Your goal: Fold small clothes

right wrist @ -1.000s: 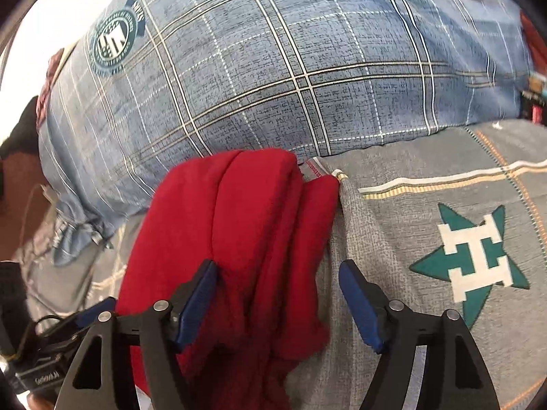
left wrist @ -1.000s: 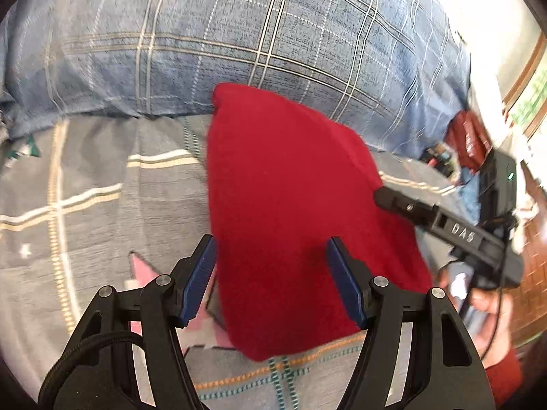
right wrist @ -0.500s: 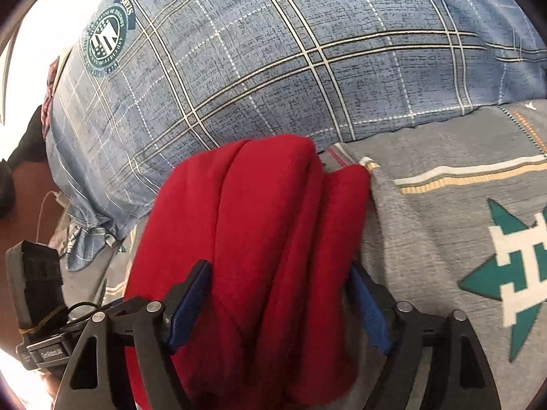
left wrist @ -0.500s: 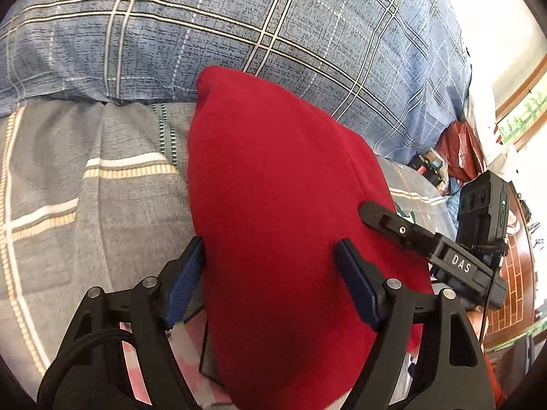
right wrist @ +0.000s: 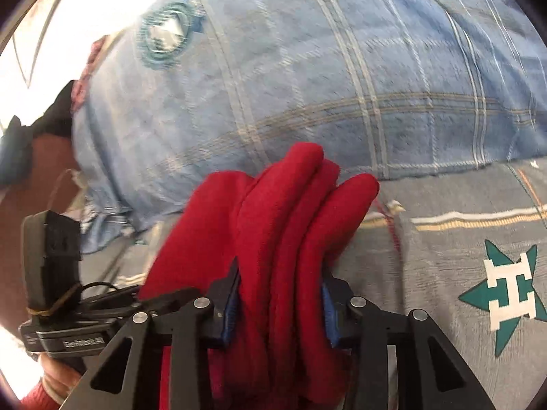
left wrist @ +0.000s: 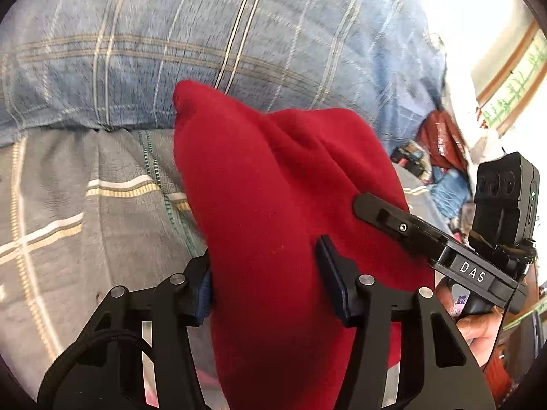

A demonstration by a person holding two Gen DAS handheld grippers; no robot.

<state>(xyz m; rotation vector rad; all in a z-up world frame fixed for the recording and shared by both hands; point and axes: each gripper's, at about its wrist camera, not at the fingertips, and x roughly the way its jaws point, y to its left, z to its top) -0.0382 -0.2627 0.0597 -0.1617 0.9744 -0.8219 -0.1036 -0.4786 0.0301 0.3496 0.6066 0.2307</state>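
Red folded garment (left wrist: 273, 205) is gripped at both ends, near the blue plaid pillow (left wrist: 205, 34) on the bed (left wrist: 68, 205); left tongs (left wrist: 266, 283) and right tongs (right wrist: 280, 304) are closing on it. Lifting step judged in hand; level carrying is required next

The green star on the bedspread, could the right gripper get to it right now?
Probably not yet: the right gripper is closing on the red garment. The green star itself lies uncovered beside it.
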